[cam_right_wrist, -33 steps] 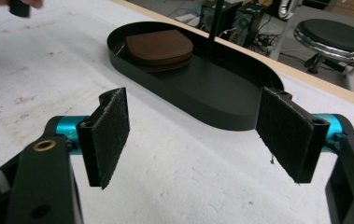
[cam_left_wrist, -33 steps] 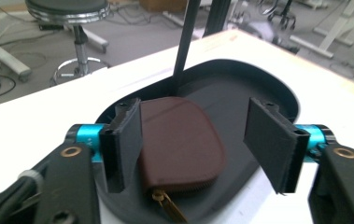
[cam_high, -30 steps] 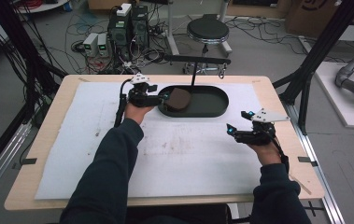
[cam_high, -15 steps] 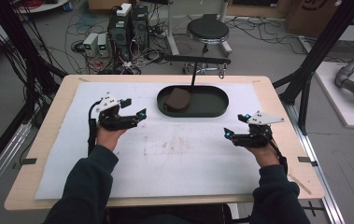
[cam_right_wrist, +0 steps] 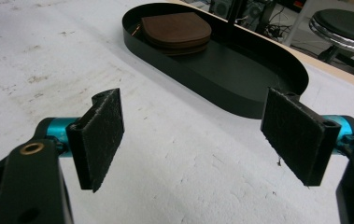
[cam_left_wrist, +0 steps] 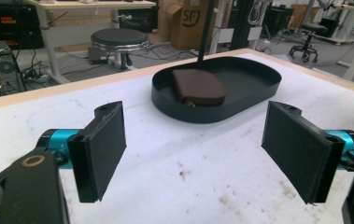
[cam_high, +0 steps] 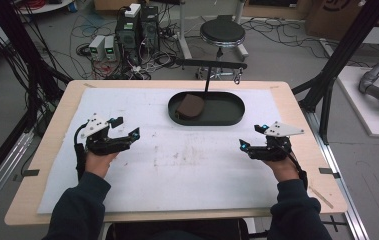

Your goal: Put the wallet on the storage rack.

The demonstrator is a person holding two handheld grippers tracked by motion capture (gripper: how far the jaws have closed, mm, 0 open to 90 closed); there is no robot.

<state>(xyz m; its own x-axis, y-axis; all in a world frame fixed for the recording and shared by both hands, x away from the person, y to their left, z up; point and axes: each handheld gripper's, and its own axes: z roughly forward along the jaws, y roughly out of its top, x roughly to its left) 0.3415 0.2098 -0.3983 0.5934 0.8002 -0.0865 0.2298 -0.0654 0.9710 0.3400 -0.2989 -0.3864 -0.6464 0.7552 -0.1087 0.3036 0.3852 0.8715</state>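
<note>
A brown leather pouch [cam_high: 191, 105] lies in the left end of a black oval tray [cam_high: 227, 119] at the back middle of the table. My left gripper [cam_high: 126, 128] hovers over the white mat at the left, open and empty, well short of the tray. My right gripper [cam_high: 251, 137] hovers at the right, also open with nothing between its jaws. In the left gripper view the pouch [cam_left_wrist: 198, 87] and tray [cam_left_wrist: 254, 93] sit ahead of the wide-apart jaws. The right gripper view has the pouch [cam_right_wrist: 174, 29] in the far end of the tray [cam_right_wrist: 240, 100].
A thin black post with a crossbar [cam_high: 208, 65] rises from the tray's back edge. The white mat [cam_high: 177, 170] covers most of the wooden table [cam_high: 57, 150]. Beyond the far edge stand a stool [cam_high: 222, 31] and computer cases amid cables.
My left gripper has drawn back from the tray toward the left and near side, leaving the pouch in the tray. The right gripper has shifted slightly.
</note>
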